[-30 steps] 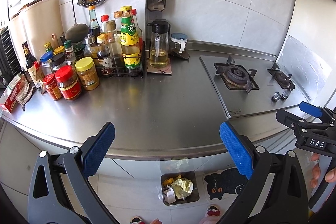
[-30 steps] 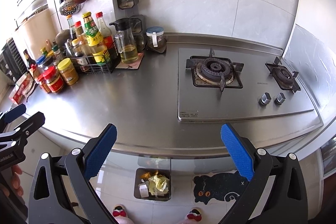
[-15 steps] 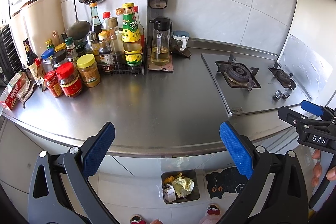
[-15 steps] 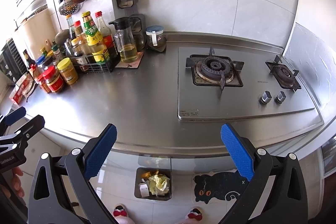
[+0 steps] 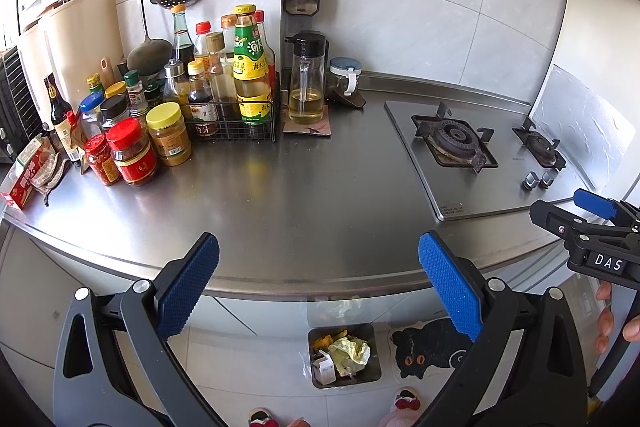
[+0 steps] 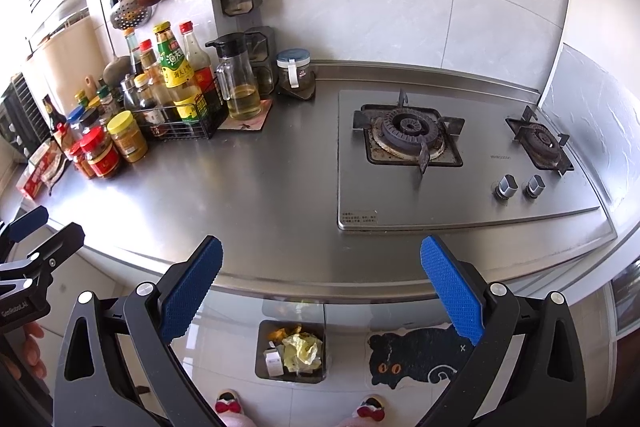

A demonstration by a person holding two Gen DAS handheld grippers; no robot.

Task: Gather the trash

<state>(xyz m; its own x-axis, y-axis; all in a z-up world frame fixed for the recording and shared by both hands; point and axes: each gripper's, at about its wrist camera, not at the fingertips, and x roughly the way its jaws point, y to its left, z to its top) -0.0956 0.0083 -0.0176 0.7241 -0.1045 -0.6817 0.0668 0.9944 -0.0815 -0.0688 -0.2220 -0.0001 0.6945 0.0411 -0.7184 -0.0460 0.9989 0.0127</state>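
Left gripper (image 5: 318, 285): wide apart, holding nothing.
Right gripper (image 6: 320, 289): wide apart, holding nothing.
Trash bin (image 6: 265, 337): on the floor below both grippers, with crumpled yellow paper (image 6: 301, 349) inside.

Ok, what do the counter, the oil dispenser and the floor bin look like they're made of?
Counter: brushed stainless steel by the look, grey with soft streaky reflections.
Oil dispenser: clear glass or hard plastic, cannot tell which; yellow oil shows through, black top.
Floor bin: dark and matte, probably plastic, holding crumpled yellowish paper.
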